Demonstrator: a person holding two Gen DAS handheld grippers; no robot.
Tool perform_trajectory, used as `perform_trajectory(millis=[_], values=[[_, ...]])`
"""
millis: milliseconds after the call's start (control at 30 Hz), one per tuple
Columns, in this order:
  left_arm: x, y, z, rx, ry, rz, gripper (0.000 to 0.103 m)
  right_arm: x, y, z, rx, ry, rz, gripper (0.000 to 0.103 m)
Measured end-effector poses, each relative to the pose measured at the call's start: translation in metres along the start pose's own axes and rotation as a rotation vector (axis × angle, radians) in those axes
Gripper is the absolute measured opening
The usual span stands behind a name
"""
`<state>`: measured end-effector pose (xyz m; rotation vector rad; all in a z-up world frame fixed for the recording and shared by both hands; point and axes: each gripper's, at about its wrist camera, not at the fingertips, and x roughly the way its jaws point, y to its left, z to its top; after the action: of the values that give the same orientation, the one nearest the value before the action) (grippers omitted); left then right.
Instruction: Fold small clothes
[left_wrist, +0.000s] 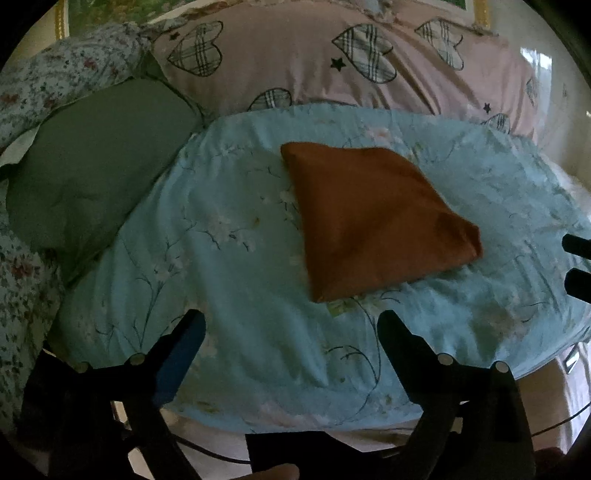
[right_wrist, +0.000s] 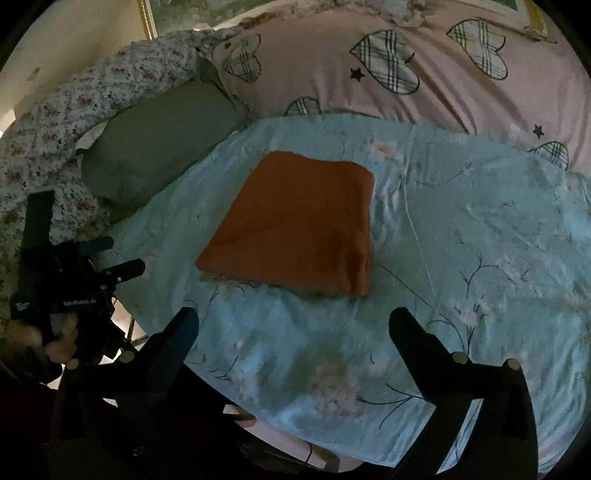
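**Orange cloth folded on blue sheet, both tongs empty**

Cloth (left_wrist: 373, 218), orange-brown, lies folded into a flat, roughly square packet on the light-blue floral sheet (left_wrist: 229, 236). Nothing touches it. In the right wrist view the same cloth (right_wrist: 295, 225) sits near the middle of the blue sheet (right_wrist: 480, 229), with layered edges showing along its near side.

Left gripper (left_wrist: 291, 325): fingers spread wide, nothing between them, tips hanging over the blue sheet just short of the cloth's near corner. Blue pad visible on the inner face of one finger (left_wrist: 181, 350). From the right wrist view the left gripper (right_wrist: 118, 254) shows at the left edge, well apart from the cloth, jaws apart and empty, held by a hand (right_wrist: 40, 339) at the handle.

Right gripper (right_wrist: 293, 325): fingers also spread wide, empty, over the sheet just in front of the cloth's near edge, not touching it. In the left wrist view two dark finger tips of the right gripper (left_wrist: 576, 264) poke in at the right edge, separated by a gap, beside the cloth's right corner but clear of it.

Surroundings: olive-green pillow (left_wrist: 92, 166) left of the blue sheet, its corner meeting the sheet's edge. Pink cover with plaid hearts and small stars (left_wrist: 314, 59) behind the sheet. Small-flower print bedding (left_wrist: 55, 74) at far left, curving around the pillow. Gold-framed picture (right_wrist: 147, 18) at top, mostly cut off. Scene is dim and edges are somewhat blurred.
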<state>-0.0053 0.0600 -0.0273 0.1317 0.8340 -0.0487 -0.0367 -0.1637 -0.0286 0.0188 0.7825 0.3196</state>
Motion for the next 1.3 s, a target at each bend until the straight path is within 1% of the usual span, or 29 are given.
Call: perform_trajectory(millis=[100,267,433,633,867,967,1300], values=[[0.012,-0.004,0.001,0.009,0.030,0.013,0.095,0.017,-0.006,-0.004,0.042,0.043,0.002,0.102],[0.032,-0.010,0.005,0.020,0.066,0.041,0.095,0.042,-0.021,-0.009,0.115,0.089,0.017,0.102],[0.044,-0.013,0.013,0.028,0.077,0.057,0.095,0.053,-0.029,-0.001,0.139,0.100,0.020,0.102],[0.041,-0.016,0.027,0.032,0.044,0.049,0.095,0.058,-0.029,0.015,0.117,0.088,0.025,0.102],[0.031,-0.023,0.040,0.041,0.000,0.032,0.095,0.060,-0.016,0.036,0.021,0.070,0.029,0.102],[0.033,-0.024,0.044,0.046,-0.004,0.027,0.095,0.063,-0.014,0.041,-0.005,0.071,0.017,0.102],[0.037,-0.028,0.048,0.041,-0.008,0.022,0.095,0.074,-0.015,0.042,0.001,0.092,0.023,0.103]])
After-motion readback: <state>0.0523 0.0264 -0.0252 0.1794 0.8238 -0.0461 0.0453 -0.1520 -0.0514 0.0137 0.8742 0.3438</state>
